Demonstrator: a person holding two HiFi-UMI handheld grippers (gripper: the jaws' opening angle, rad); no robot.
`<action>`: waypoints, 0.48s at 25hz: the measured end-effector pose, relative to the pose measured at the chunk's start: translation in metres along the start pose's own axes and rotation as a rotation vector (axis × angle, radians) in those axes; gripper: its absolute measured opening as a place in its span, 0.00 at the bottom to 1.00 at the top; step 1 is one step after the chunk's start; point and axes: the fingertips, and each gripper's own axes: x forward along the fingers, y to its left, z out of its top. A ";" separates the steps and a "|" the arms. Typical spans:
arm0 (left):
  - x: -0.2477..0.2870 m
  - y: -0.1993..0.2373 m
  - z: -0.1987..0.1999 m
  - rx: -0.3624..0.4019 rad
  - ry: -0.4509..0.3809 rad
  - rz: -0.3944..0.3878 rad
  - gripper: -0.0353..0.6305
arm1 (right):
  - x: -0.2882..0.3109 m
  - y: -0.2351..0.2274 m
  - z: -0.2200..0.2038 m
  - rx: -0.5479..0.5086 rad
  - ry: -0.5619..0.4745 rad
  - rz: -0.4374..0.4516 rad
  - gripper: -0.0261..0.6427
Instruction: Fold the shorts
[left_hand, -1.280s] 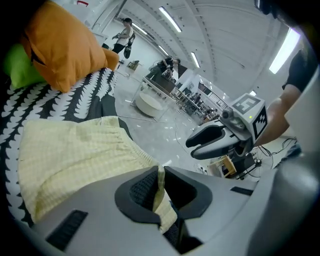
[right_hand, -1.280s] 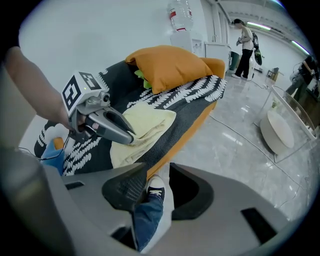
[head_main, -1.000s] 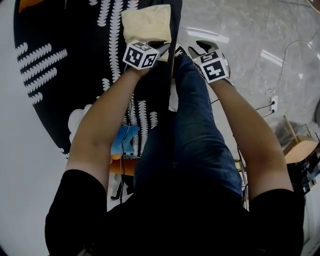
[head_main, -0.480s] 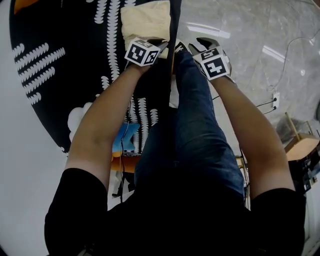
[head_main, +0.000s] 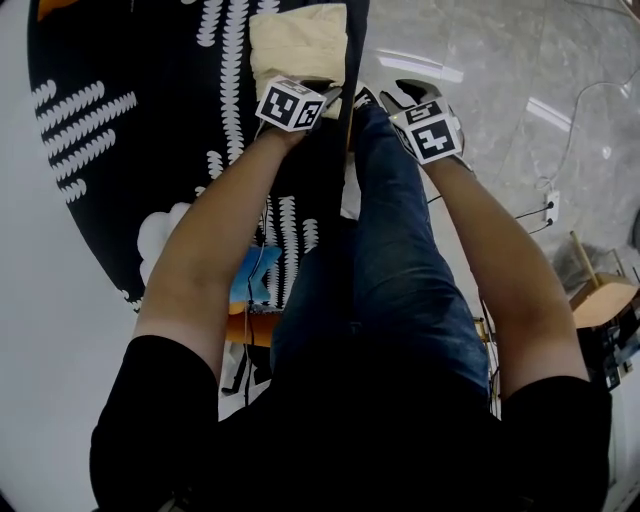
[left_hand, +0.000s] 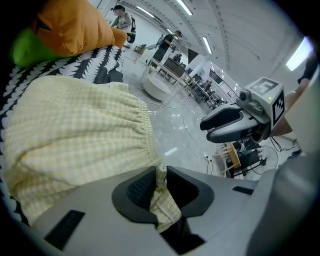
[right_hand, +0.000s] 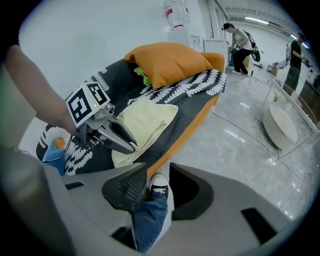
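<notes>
The pale yellow checked shorts lie folded on the black cover with white leaf print, near its right edge. In the left gripper view the shorts fill the near ground, their gathered waistband running down into the jaws. My left gripper is at the shorts' near edge; its jaws are opening, with a fold of the cloth still pinched between the pads. My right gripper hangs open beside it over the floor, past the cover's edge, with nothing between its fingers; only the person's jeans leg and shoe show below.
An orange pillow and a green cushion lie at the far end of the cover. Grey marble floor lies to the right, with cables and a power strip. A wooden stool stands farther right. People stand far off.
My left gripper has edged slightly toward the shorts and lower. The right gripper has kept still.
</notes>
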 end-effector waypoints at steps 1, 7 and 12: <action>-0.001 -0.001 0.001 -0.006 -0.001 -0.003 0.19 | -0.002 -0.001 0.001 -0.004 -0.001 -0.001 0.26; -0.024 -0.015 0.003 -0.030 -0.027 -0.020 0.24 | -0.025 0.009 0.010 -0.020 -0.006 -0.004 0.26; -0.062 -0.024 0.016 -0.038 -0.086 0.001 0.24 | -0.052 0.016 0.031 -0.002 -0.048 -0.024 0.26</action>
